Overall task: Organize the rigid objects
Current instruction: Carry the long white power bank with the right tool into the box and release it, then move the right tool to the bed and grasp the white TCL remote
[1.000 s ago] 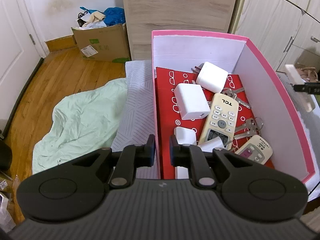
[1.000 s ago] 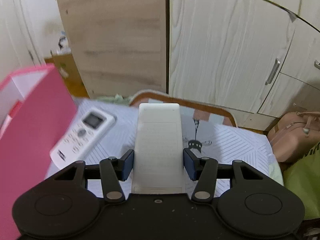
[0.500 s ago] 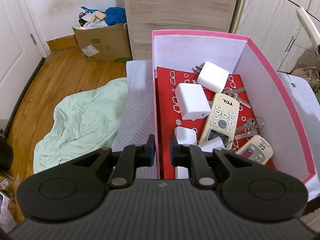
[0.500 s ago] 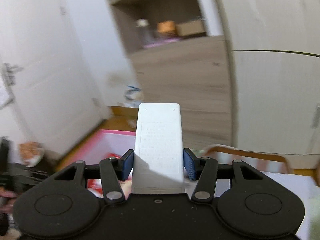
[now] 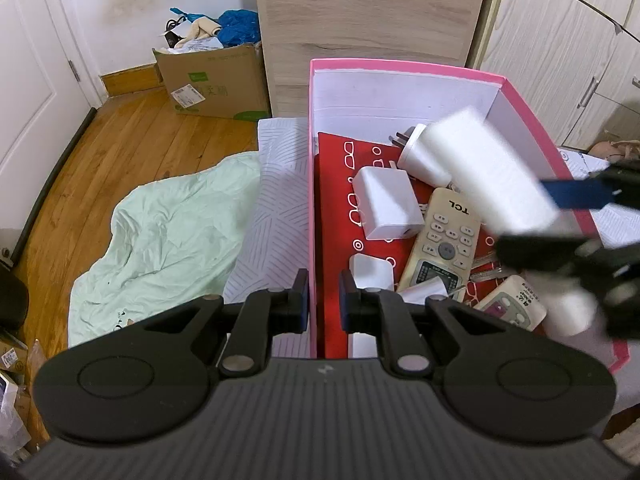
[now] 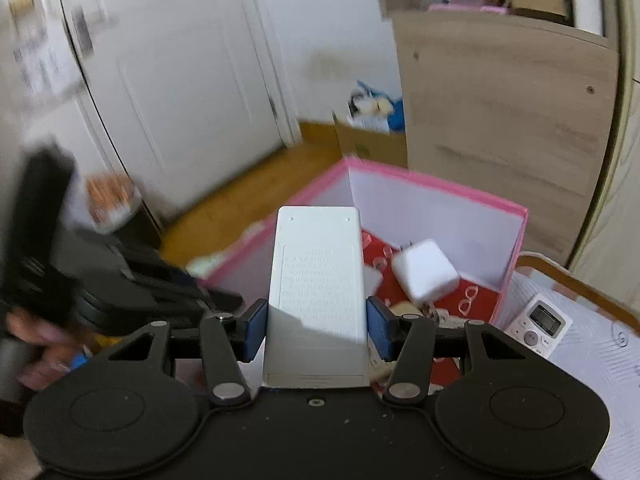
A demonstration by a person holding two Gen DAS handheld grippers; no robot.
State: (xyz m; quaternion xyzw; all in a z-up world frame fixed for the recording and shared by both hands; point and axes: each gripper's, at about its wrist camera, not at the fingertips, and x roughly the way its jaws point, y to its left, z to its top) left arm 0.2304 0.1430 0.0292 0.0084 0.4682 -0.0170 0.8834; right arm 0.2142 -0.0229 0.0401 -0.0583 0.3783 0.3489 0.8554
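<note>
Right hand-held gripper (image 6: 316,332) pinches the white remote (image 6: 317,300) face-down above the pink box (image 6: 440,194) just ahead, likely to drop it in, while the left hand-held gripper (image 5: 323,296) clamps the box's near wall steady

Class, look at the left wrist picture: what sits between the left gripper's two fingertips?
In the left wrist view, the pink box's left wall runs between the left gripper's fingertips; they straddle the wall.
</note>
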